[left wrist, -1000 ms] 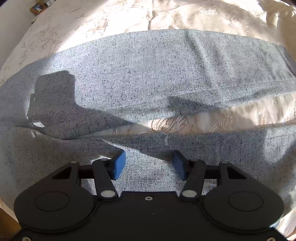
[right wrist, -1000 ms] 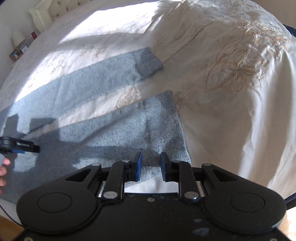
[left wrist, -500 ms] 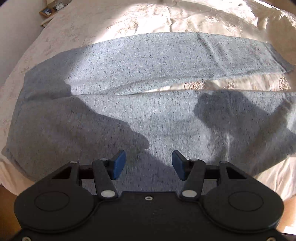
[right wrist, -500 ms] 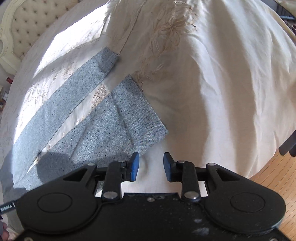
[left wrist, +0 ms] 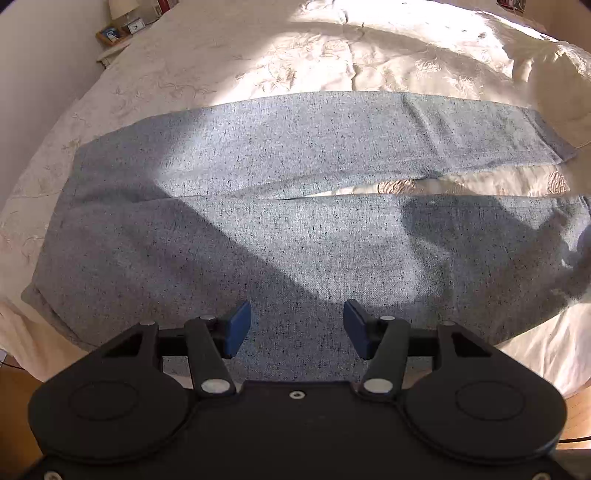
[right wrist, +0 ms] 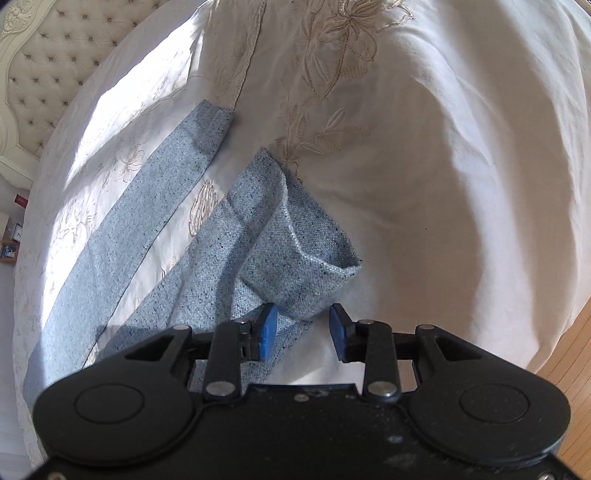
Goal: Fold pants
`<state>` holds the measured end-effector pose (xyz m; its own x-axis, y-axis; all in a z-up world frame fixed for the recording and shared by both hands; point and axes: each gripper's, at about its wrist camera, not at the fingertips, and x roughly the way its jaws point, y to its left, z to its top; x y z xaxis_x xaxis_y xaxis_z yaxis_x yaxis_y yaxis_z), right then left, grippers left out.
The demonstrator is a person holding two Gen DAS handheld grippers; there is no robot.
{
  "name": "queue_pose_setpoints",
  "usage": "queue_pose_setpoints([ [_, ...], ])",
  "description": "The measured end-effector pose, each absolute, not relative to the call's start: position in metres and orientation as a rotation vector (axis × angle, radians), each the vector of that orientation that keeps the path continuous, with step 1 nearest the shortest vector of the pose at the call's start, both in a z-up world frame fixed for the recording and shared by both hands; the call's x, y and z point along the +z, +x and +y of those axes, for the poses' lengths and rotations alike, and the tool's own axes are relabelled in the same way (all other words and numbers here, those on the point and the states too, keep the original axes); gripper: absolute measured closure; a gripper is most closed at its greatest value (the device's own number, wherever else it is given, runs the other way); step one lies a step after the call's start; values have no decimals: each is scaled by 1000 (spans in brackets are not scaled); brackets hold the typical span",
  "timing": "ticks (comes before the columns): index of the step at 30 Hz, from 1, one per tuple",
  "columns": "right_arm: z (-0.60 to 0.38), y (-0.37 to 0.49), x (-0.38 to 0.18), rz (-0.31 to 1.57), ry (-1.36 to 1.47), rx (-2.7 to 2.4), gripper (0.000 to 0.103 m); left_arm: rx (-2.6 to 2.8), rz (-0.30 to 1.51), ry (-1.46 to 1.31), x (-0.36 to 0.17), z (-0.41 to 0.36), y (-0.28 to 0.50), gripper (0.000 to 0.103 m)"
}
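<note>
Grey-blue pants [left wrist: 295, 147] lie spread across a cream embroidered bedspread, waist at the left, two legs running right with a narrow gap between them. My left gripper [left wrist: 297, 325] hovers open over the near leg, nothing between its blue pads. In the right wrist view the near leg's hem [right wrist: 295, 258] is bunched and curled up, its lower fold lying between the tips of my right gripper [right wrist: 303, 325]. Those jaws are opening and the pads do not press the cloth. The far leg [right wrist: 147, 221] lies flat to the left.
The bedspread [right wrist: 443, 184] drapes over the bed's edge to a wooden floor [right wrist: 569, 350]. A tufted headboard [right wrist: 55, 55] stands at the upper left. A nightstand with a clock [left wrist: 122, 29] sits beyond the bed. Shadows of the grippers fall on the pants.
The left gripper has drawn back and up, so the waist and both legs now show. The right gripper rolled and widened its jaws; the near hem, flat before, is now bunched at its tips.
</note>
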<state>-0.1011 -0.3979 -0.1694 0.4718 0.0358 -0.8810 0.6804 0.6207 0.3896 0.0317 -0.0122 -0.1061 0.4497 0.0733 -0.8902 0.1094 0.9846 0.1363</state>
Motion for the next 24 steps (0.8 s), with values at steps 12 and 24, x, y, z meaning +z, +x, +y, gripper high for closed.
queue_pose_setpoints([
  [12,-405,-102,-178,987,890,-514,67,-15,1106,182,-102,-5,25,42],
  [24,-391,-95,-88,902,710,-398,96,179,1174,41,-109,67,6,42],
])
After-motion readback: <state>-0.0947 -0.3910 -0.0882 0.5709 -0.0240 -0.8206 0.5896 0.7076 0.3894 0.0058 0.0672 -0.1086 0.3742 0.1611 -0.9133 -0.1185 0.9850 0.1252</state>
